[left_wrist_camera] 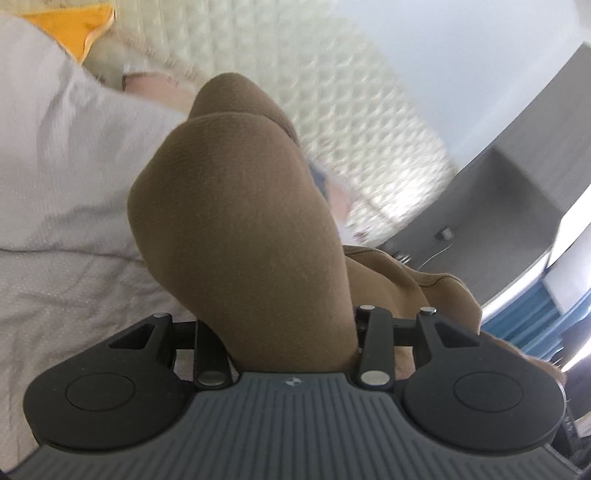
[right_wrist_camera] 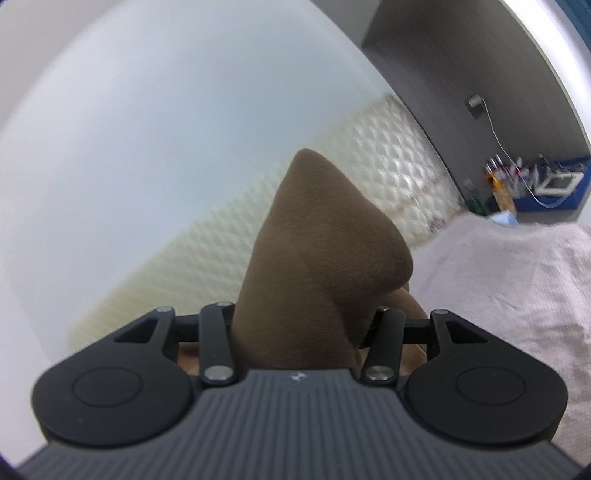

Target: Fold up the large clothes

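A brown knit garment (left_wrist_camera: 236, 221) bulges up out of my left gripper (left_wrist_camera: 284, 332), which is shut on it; the cloth hides the fingers. More of the garment hangs to the right (left_wrist_camera: 424, 295). In the right wrist view the same brown garment (right_wrist_camera: 317, 258) rises in a peak out of my right gripper (right_wrist_camera: 303, 332), also shut on it, fingers hidden. Both grippers hold the cloth lifted above the bed.
A pale grey-pink bedsheet (left_wrist_camera: 74, 288) (right_wrist_camera: 517, 295) lies below. A white pillow or duvet (left_wrist_camera: 55, 147) and a yellow item (left_wrist_camera: 77, 26) are at the left. A quilted cream headboard (right_wrist_camera: 388, 155) and a grey wall (right_wrist_camera: 461, 55) stand behind. A cluttered blue desk (right_wrist_camera: 535, 184) is at far right.
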`<state>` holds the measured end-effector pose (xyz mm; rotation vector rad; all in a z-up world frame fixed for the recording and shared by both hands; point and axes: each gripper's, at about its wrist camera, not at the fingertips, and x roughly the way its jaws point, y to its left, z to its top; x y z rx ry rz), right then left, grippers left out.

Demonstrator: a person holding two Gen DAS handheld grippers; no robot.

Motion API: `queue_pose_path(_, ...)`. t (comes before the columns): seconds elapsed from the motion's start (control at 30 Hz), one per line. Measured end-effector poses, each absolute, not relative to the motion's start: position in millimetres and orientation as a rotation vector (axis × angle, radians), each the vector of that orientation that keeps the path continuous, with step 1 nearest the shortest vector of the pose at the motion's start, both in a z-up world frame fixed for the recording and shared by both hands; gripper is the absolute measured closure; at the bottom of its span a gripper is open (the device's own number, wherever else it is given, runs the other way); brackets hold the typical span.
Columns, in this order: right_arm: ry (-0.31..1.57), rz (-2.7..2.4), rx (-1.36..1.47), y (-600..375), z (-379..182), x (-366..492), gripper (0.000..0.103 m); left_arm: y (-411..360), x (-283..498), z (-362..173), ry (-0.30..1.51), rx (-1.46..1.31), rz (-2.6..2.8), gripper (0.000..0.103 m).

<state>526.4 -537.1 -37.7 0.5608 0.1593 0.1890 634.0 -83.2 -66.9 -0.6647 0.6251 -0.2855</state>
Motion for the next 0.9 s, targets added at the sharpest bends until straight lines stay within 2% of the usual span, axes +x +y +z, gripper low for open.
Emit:
queue_pose_path(0.23, 0.218, 0.150, 0.658, -546, -129, 525, 0.053, -85, 644, -140, 0.666, -0.618, -0.317, 0.058)
queue_pose_path(0.4, 0.225, 0.137, 0.689, -555, -164, 499, 0.053, -84, 623, -165, 0.604, -0.583, -0.353, 0.056)
queue_pose_path(0.63, 0.367, 0.025, 0.724, -556, -214, 467, 0.051, -78, 590, -197, 0.581, -0.515, -0.341, 0.050)
queue_pose_path(0.83, 0.396, -0.002, 0.764, -556, -215, 468, 0.048, -77, 595, -191, 0.623, -0.491, -0.329, 0.049)
queue_pose_path(0.9, 0.420, -0.026, 0.801, -558, -215, 467, 0.044, -76, 598, -186, 0.657, -0.508, -0.319, 0.046)
